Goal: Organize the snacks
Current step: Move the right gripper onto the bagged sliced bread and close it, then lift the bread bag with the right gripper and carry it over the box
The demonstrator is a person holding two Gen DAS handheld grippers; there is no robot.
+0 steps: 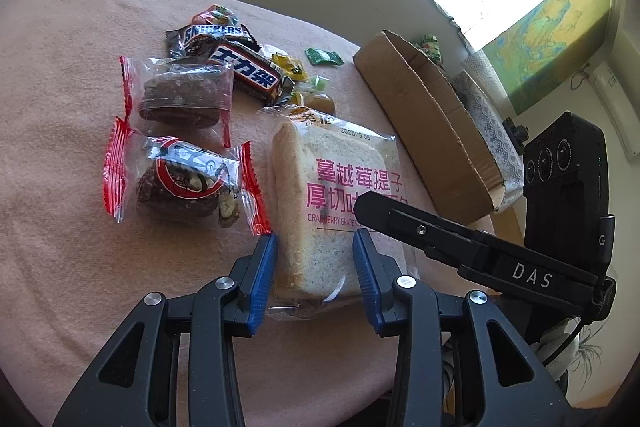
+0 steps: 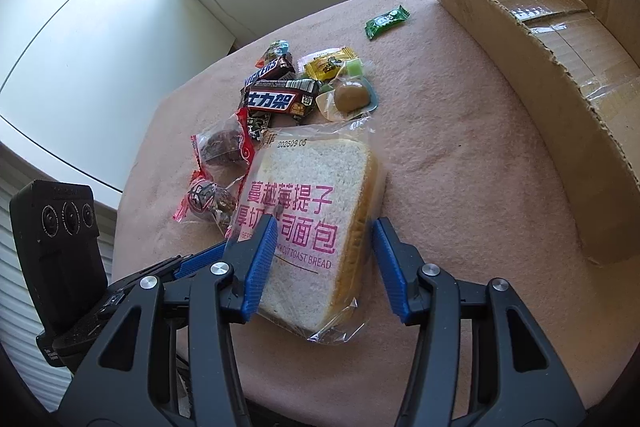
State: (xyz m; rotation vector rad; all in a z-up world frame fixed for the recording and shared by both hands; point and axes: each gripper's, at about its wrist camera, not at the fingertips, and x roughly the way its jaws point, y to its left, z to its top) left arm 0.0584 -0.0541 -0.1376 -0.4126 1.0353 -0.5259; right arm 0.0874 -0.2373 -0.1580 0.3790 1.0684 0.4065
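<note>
In the left wrist view the left gripper [image 1: 315,259] is down at the near end of the bread [image 1: 336,211], a bagged slice of toast lying flat on the pink cloth [image 1: 60,267]. Its blue pads [image 1: 264,275] straddle the slice's near corner, but whether they pinch the wrapper or just flank it I cannot tell; the gap looks about as wide as the slice. The right gripper's finger crosses over the bread from the right. Beyond lie two red-edged cakes [image 1: 180,135], Snickers bars [image 1: 240,67] and small candies, with the box [image 1: 436,143] well apart on the right. In the right wrist view the right gripper [image 2: 324,259] sits over the same end of the bread [image 2: 312,211]; the left pad overlaps the printed face, while the right pad stands off the crust edge, so the jaws look spread around the slice and not yet biting. The box [image 2: 560,107], empty as far as shown, waits to the right. To do this well, I judge one gripper should take the wrapper firmly at the crust side without crushing the soft crumb, the other should steady or clear off, then lift level and carry it over the box's torn wall.
</note>
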